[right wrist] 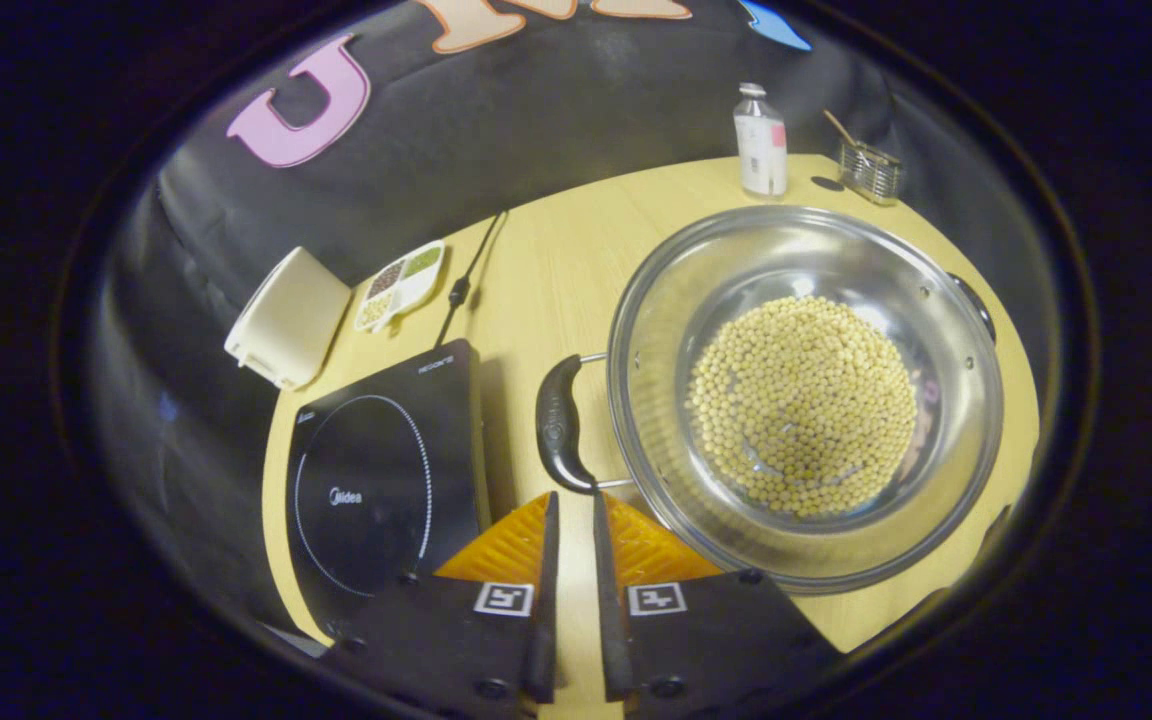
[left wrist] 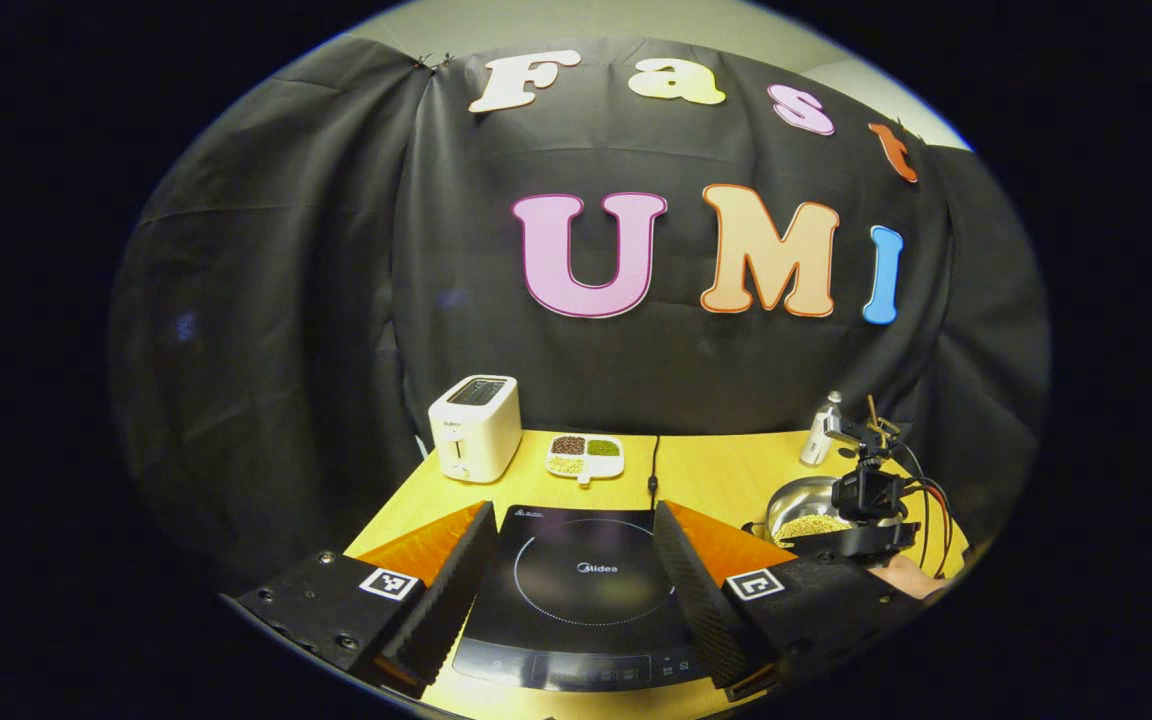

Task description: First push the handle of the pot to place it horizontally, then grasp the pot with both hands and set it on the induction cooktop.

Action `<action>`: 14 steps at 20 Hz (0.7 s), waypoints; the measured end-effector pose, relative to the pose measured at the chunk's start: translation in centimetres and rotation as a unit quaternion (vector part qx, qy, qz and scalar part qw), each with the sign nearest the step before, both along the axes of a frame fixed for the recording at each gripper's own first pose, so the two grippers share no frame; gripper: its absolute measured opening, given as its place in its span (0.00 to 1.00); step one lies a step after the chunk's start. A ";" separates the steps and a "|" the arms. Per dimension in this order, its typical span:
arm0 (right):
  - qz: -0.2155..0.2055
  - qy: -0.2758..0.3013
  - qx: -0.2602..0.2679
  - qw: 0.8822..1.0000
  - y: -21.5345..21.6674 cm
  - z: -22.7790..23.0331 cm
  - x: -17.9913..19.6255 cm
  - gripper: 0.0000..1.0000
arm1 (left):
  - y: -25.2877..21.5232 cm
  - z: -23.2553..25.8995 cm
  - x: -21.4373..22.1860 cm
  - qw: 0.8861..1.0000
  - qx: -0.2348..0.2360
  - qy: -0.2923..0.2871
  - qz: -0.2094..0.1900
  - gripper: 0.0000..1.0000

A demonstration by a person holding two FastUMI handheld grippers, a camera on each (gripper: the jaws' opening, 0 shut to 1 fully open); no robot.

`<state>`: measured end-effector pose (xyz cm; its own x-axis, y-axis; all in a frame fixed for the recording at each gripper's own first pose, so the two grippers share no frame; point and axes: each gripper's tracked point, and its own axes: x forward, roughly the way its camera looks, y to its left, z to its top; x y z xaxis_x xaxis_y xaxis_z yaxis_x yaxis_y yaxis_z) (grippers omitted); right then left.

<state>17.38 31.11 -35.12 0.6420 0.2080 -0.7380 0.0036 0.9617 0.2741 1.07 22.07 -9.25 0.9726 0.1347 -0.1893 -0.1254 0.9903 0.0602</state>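
Pot [right wrist: 804, 400] of soybeans sits on the counter [right wrist: 556, 270] beside the induction cooktop [right wrist: 381, 470]; right gripper [right wrist: 573, 520], jaws nearly together, sits just below its handle [right wrist: 558, 423]. Left gripper [left wrist: 568, 560] hovers with jaws apart over the cooktop.

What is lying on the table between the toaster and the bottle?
In the left gripper view, between the toaster and the bottle lie a divided dish of beans and a black power cord; otherwise bare table.

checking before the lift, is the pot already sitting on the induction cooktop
No, in the right gripper view the pot stands on the bare table beside the induction cooktop, whose glass top carries nothing.
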 end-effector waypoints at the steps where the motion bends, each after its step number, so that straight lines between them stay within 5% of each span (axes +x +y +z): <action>1: 0.004 -0.008 -0.001 1.000 -0.5 0.8 -0.6 0.25 | -0.1 -0.1 0.0 1.000 -0.001 0.001 -0.006 0.96; 6: -0.002 -0.049 0.001 0.999 -4.1 4.5 -3.5 0.96 | -2.2 -1.3 0.3 0.999 -0.017 0.016 -0.038 0.96; 14: -0.073 -0.065 -0.008 0.995 -13.3 8.0 -6.8 0.94 | -6.8 -4.9 0.9 0.993 -0.043 0.070 -0.089 0.96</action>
<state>10.54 17.81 -27.09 0.7551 0.0938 -0.6489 0.1095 0.9578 0.2658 2.02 15.28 -14.15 0.9426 -0.0600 -0.3285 0.0560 0.9982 -0.0217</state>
